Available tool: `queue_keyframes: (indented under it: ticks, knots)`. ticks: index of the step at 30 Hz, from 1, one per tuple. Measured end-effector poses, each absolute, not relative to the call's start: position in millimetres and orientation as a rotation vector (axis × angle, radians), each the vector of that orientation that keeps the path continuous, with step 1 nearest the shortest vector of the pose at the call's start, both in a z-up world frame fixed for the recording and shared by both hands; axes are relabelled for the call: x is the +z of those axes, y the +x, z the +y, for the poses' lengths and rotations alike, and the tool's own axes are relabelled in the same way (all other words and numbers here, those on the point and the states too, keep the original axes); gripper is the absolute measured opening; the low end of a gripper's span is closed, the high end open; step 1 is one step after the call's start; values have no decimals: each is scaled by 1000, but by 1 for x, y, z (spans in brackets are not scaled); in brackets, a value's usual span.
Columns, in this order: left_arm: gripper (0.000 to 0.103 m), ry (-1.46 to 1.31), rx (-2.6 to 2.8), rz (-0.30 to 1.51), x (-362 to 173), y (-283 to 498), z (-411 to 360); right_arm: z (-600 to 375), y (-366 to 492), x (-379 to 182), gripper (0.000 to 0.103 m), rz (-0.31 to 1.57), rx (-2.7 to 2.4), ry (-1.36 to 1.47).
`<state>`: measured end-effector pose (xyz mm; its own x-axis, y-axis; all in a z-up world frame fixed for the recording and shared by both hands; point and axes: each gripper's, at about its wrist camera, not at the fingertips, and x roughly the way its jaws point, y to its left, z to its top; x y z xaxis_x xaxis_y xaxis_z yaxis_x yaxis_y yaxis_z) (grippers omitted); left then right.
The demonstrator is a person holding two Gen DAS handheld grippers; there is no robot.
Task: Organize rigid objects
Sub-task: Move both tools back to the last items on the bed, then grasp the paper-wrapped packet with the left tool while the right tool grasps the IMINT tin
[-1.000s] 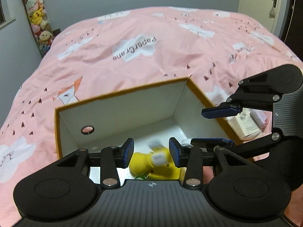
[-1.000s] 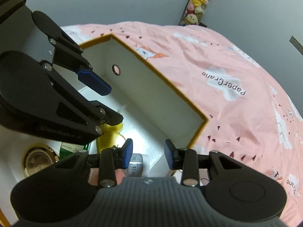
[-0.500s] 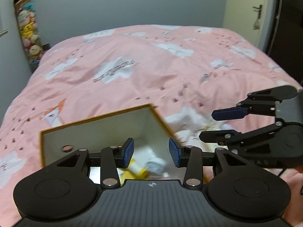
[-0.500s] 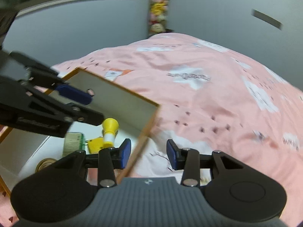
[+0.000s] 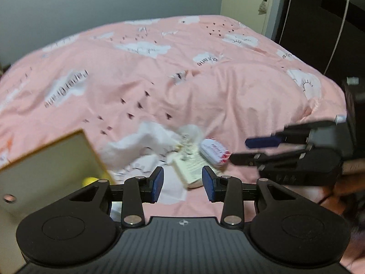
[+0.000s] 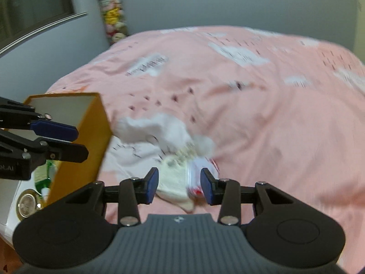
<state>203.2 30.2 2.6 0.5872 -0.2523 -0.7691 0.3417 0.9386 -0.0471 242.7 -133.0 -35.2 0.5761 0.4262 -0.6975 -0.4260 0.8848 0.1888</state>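
Both empty, the closing left gripper point(image 5: 182, 180) and parted right gripper point(image 6: 179, 186) hover over bedspread point(image 5: 228, 96) beside the box's edge point(image 6: 100, 141).

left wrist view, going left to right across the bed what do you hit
storage box → cream printed box → small white and red tin → right tool, reaching in from the right edge
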Motion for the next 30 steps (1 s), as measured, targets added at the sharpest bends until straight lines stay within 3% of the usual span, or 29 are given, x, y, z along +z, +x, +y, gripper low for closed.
queue_keyframes:
  ticks: [10,17,26,30]
  knots:
    - [45,17,-247,984,-33,239,4,-149,264,-74,42,860,477,104]
    - [45,-18,-189,1033,-47,262,7,-152,294,-96,56,904,493,170]
    - [45,-95,-146,1080,-63,277,8,-148,306,-111,50,948,500,185]
    - [53,-168,-104,1110,-75,282,4,-153,297,-105,49,935,445,132]
